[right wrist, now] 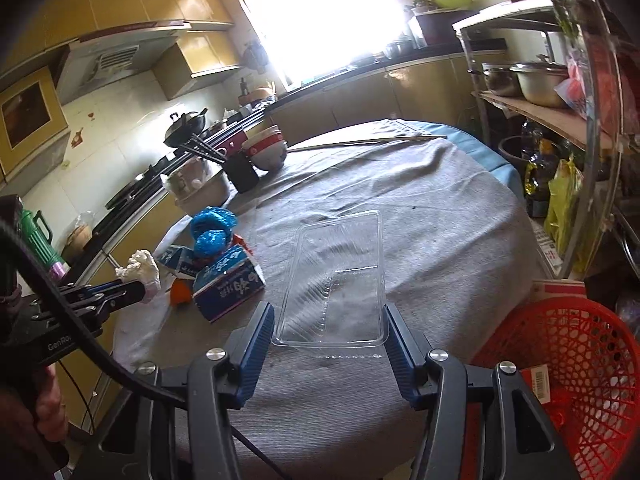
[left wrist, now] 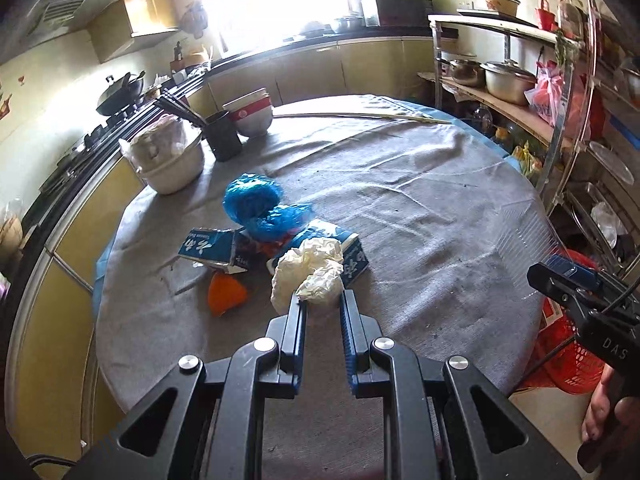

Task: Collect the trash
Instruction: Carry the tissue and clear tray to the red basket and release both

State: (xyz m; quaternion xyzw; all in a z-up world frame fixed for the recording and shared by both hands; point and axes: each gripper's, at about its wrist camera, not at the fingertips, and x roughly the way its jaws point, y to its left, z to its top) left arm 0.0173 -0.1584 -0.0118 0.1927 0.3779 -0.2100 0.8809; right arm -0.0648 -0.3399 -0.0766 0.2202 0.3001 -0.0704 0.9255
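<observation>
On round table point(left wrist: 420, 208), grey cloth-covered: blue cartons point(right wrist: 230, 286), blue plastic bags point(left wrist: 256, 204), orange scrap point(left wrist: 226, 298), heaped left of centre. Beside table, right: red mesh basket point(right wrist: 568, 364). Clamped across right gripper point(right wrist: 330, 330), near edge: clear plastic tray point(right wrist: 340, 280). Pinched in left gripper point(left wrist: 322, 300), jaws drawn together: crumpled white paper wad point(left wrist: 310, 276), over cartons.

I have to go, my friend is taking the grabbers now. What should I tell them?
Left gripper: shut on crumpled paper.
Right gripper: holding clear plastic tray by its sides.
Red basket: beside the table, near the right gripper, some packaging already inside.
Left on the table: blue bags, blue boxes, orange piece.
Next: probably drop both into the basket.
</observation>
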